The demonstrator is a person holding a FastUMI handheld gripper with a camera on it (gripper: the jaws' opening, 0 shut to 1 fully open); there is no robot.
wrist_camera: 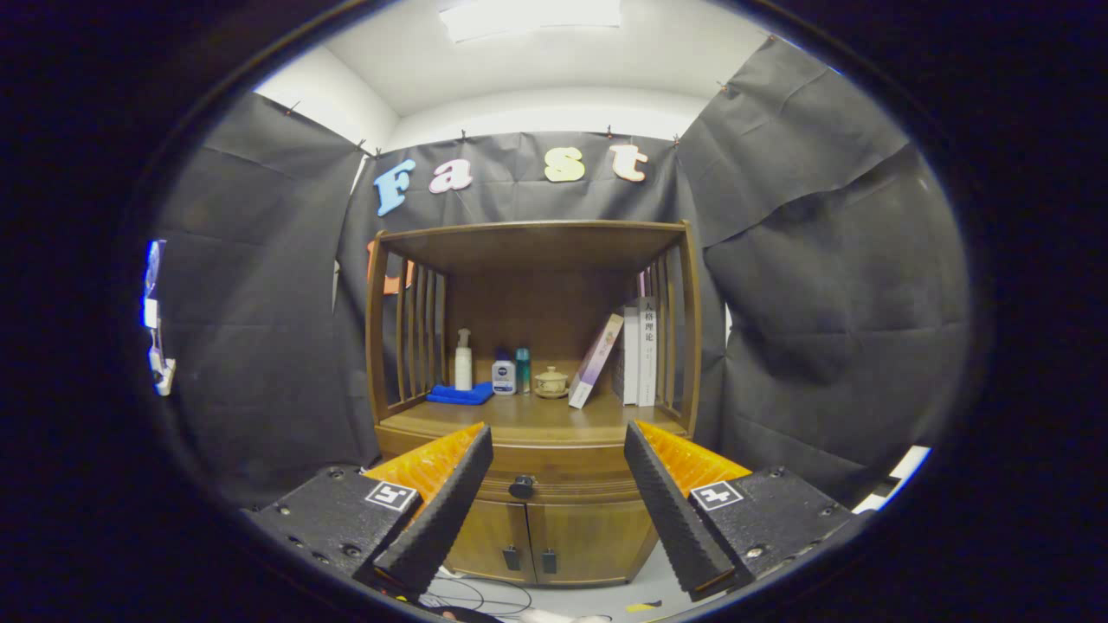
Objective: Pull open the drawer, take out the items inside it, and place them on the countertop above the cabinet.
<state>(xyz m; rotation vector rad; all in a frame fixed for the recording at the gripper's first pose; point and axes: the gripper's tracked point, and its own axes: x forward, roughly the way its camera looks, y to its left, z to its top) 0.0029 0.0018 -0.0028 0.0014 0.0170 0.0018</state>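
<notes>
Hand-held gripper (558,441) gapes, drawer knob (522,486) beyond, between its fingers.

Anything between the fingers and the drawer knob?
Nothing visible. The gripper is open, and the drawer knob sits beyond the fingers in the gap between them, with only open air ahead. The drawer is shut.

A bright ceiling panel (530,17) at the top centre lights the booth evenly and is blown out to white. The cabinet (530,346) at mid-frame is sharp, its upper shelf shading the recess. Fisheye bending curves the walls toward the edges. The fingers (450,502), spread apart, look slightly soft.
</notes>
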